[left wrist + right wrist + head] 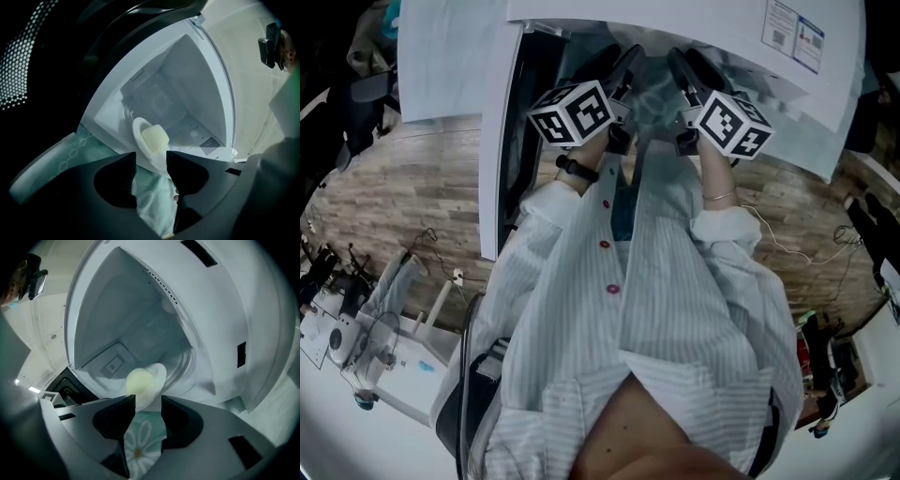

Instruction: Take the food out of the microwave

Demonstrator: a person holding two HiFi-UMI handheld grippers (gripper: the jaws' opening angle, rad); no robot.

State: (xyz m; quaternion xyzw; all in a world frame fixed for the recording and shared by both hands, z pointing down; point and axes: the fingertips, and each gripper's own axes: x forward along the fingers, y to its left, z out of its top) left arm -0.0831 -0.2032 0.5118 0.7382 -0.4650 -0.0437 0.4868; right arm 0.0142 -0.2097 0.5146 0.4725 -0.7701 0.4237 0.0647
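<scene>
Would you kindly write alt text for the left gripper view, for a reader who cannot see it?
A white plate holding a pale yellow block of food sits in the open white microwave, its near edge at the tips of the open tongs. Below the tongs lies a pale green patterned cloth.

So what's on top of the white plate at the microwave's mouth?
A pale yellow, rounded block of food sits on the white plate; nothing else shows. The left gripper's black jaws cover the plate's near rim.
</scene>
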